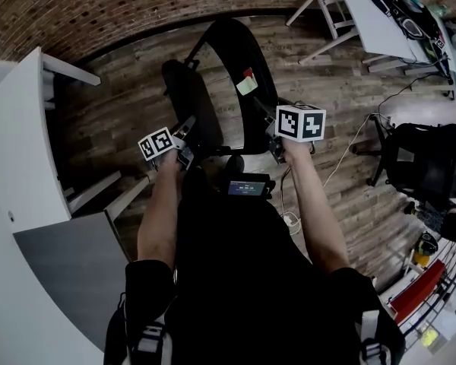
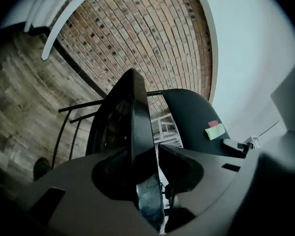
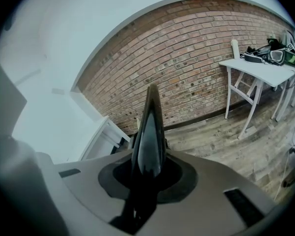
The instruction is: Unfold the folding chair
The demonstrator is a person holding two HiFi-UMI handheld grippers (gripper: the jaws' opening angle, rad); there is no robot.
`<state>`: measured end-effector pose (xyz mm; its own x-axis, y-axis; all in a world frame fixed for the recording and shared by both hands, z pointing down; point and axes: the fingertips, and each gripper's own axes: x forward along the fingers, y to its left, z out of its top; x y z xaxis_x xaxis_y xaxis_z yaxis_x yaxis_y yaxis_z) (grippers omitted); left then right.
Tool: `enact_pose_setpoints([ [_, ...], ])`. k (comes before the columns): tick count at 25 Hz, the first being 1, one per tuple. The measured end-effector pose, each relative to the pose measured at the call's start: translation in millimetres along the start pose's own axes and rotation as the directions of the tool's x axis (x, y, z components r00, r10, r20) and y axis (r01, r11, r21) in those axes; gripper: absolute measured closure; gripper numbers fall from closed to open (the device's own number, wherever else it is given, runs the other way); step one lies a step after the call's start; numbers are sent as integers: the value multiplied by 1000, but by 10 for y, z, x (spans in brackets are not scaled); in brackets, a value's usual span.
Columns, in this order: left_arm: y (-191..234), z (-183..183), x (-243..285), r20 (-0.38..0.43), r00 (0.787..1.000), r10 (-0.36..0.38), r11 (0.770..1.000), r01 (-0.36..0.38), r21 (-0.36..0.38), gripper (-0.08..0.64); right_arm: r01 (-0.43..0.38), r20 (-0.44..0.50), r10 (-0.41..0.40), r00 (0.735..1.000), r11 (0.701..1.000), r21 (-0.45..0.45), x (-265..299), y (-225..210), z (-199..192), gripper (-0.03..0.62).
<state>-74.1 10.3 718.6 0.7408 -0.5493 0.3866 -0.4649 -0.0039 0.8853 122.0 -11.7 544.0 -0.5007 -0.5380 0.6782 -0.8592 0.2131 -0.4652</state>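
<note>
A black folding chair stands on the wood floor in front of me. In the head view its seat panel [image 1: 184, 97] is at the left and its curved backrest [image 1: 239, 52], with a red-and-green sticker [image 1: 247, 82], at the right. My left gripper [image 1: 185, 137] straddles the seat's near edge [image 2: 137, 112]; its jaws [image 2: 155, 151] are open, with a slit of daylight beside the right one. My right gripper [image 1: 274, 137] is shut on the backrest's thin rim [image 3: 150, 127], which fills the gap between its jaws [image 3: 148, 166].
A white cabinet [image 1: 23, 143] stands close at the left. At the top right is a white table [image 1: 368, 21] with gear on it. A black office chair [image 1: 429, 166] is at the right, with cables on the floor beside it. A brick wall [image 1: 137, 6] lies behind the chair.
</note>
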Motion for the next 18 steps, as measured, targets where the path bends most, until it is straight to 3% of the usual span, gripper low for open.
enact_pose_setpoints([
  [2,79,-27,-53,-4,998,60,997,-60,41,413,-1,6,1,1000,1000,5,-3,-62,-12,522],
  [6,273,-47,-192,30,989,145,989,-146,28,373,-18,20,17,1000,999,50,-48,-271,-126,525],
  [18,406,-111,-160,27,974,225,970,-227,89,368,-37,42,33,999,996,82,-139,-743,-205,529],
])
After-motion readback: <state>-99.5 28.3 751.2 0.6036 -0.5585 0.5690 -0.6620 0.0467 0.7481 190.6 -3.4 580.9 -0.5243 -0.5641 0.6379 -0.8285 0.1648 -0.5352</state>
